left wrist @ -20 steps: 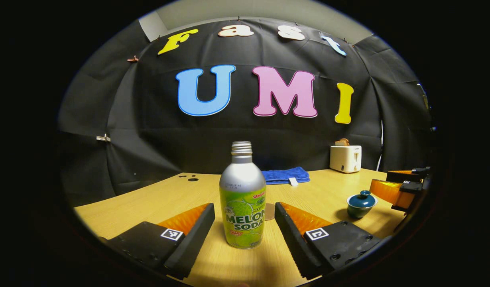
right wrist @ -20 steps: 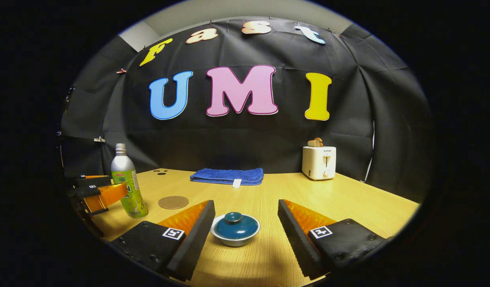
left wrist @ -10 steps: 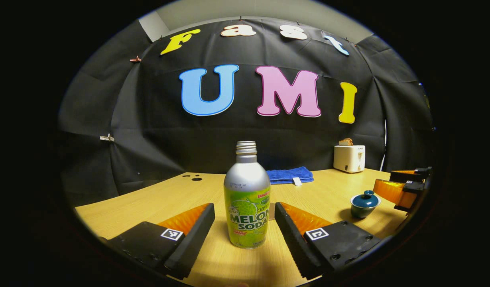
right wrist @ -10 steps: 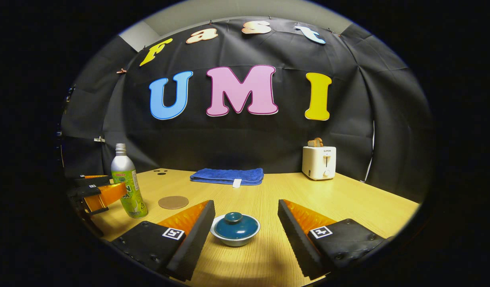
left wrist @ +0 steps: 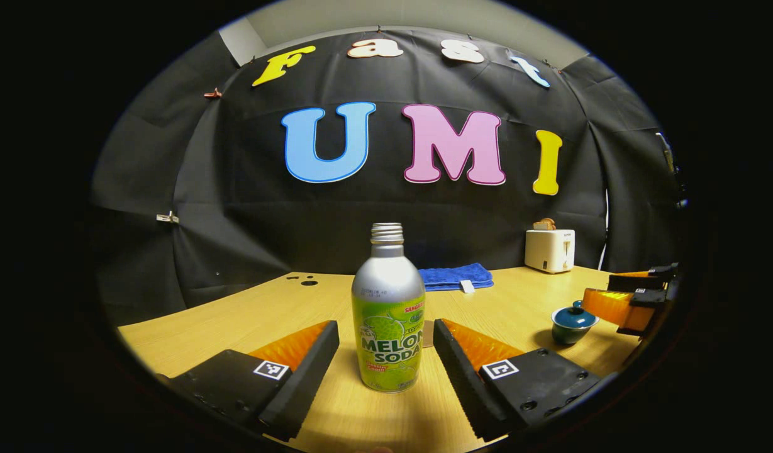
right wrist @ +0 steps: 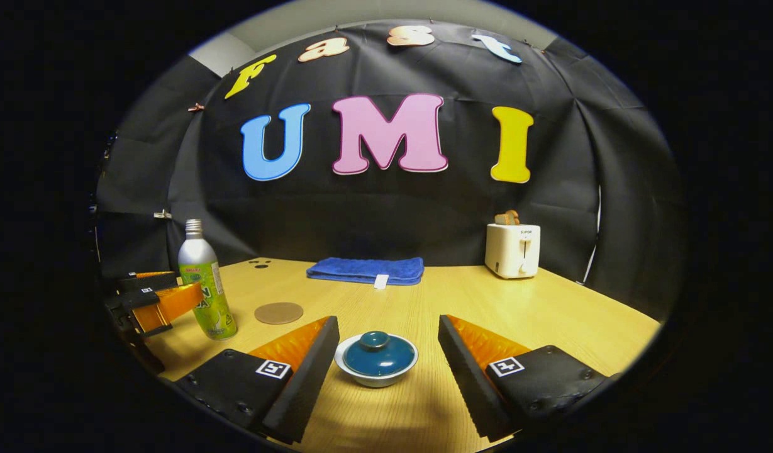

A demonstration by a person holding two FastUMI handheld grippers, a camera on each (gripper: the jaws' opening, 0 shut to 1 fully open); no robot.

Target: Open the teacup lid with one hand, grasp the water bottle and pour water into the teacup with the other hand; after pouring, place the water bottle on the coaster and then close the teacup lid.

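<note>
Both tools are spread: your left tool could topple the uncapped soda bottle; your right tool could skid the teacup lid.

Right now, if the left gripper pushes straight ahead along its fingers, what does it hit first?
The water bottle: it stands upright between the open fingers of the left gripper, apparently untouched. The coaster lies just behind it.

Left gripper spread around upright bottle, apparently not touching
</note>
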